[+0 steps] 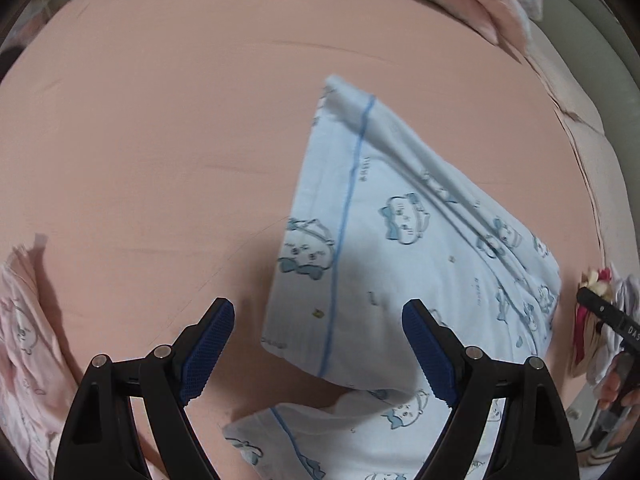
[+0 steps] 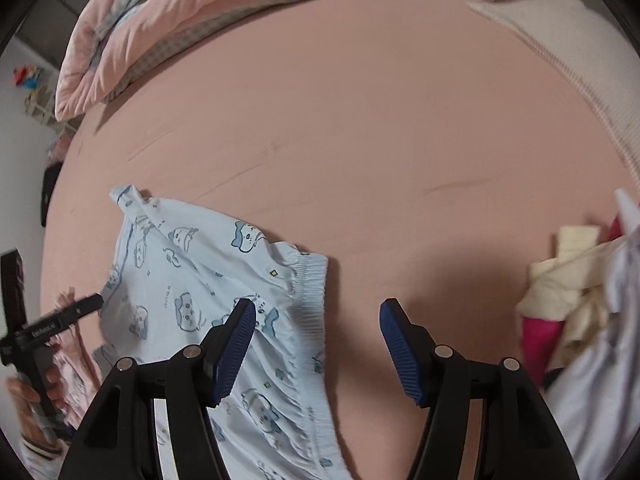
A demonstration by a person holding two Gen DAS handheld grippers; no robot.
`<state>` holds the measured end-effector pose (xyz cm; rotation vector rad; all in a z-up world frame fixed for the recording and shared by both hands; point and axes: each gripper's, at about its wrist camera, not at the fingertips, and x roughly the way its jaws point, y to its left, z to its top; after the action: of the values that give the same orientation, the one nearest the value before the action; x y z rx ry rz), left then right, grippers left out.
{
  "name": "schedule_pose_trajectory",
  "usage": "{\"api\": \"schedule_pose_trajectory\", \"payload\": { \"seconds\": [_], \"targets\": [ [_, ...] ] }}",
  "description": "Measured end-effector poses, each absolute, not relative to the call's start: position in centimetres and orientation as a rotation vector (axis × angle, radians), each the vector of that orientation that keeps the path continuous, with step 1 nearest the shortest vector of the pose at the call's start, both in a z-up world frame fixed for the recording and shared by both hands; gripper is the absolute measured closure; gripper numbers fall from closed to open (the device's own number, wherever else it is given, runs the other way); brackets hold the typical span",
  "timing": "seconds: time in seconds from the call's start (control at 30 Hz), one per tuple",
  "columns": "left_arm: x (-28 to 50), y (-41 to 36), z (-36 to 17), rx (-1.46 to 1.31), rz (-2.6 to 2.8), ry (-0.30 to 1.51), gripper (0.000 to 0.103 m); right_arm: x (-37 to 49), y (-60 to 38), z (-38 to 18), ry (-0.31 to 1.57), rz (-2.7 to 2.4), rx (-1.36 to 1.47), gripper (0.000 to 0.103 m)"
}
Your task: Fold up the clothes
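On bed [image 1: 160,140]: one trousers [image 1: 400,240].

Peach-sheeted bed [image 2: 360,120] — rumpled pink quilt [image 2: 168,20] at its far edge.

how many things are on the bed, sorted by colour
light blue: 1, the printed pyjama bottoms
pink: 2, the printed garment at the near edge and the folded quilt at the far end
mixed cream, magenta and white: 1, a pile of clothes
total: 4
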<state>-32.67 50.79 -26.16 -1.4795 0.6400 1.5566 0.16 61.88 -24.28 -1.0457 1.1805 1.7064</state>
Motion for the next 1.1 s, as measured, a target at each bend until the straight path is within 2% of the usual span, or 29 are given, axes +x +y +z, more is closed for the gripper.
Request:
{"api": "schedule_pose_trajectory", "payload": {
  "seconds": [0.33, 0.47, 0.57, 0.6, 0.63, 0.7, 0.8, 0.87, 0.9, 0.93, 1.1],
  "targets": [
    [-33.9, 48.6, -28.4, -1.579, 1.454, 0.551, 0.017, -0.8, 62.6, -26.4, 1.223, 1.696, -1.055, 0.039],
    [-33.3, 47.9, -28.9, -1.568, 1.418, 0.502, 0.022, -0.9, 63.2, -26.9, 1.288, 1.735, -0.981, 0.039],
    [-32.3, 47.9, -28.9, -1.509, 1.429, 0.527, 0.040, -1.2, 63.8, -27.8, 1.332, 1.743, -0.947, 0.039],
    [-32.1, 47.8, -28.8, -1.496, 1.433, 0.528, 0.052, -1.3, 63.9, -28.1, 1.348, 1.752, -0.940, 0.039],
    [-31.9, 47.8, -28.8, -1.483, 1.439, 0.528, 0.060, -1.4, 64.1, -28.4, 1.365, 1.761, -0.932, 0.039],
    [-31.7, 47.7, -28.7, -1.466, 1.447, 0.525, 0.064, -1.6, 64.2, -29.1, 1.388, 1.776, -0.925, 0.039],
    [-31.6, 47.5, -28.7, -1.467, 1.449, 0.512, 0.072, -2.3, 63.8, -29.0, 1.327, 1.806, -0.936, 0.039],
    [-31.6, 47.1, -28.5, -1.472, 1.458, 0.490, 0.077, -3.0, 63.4, -28.8, 1.269, 1.825, -0.958, 0.048],
    [-31.7, 46.8, -28.3, -1.476, 1.463, 0.483, 0.079, -3.5, 63.1, -28.8, 1.226, 1.819, -0.983, 0.066],
    [-31.7, 46.6, -28.2, -1.481, 1.468, 0.477, 0.080, -3.6, 63.1, -28.7, 1.190, 1.823, -1.001, 0.077],
    [-31.5, 46.0, -27.4, -1.484, 1.510, 0.497, 0.083, -4.5, 62.6, -27.7, 0.996, 1.833, -1.073, 0.081]
  ]
}}
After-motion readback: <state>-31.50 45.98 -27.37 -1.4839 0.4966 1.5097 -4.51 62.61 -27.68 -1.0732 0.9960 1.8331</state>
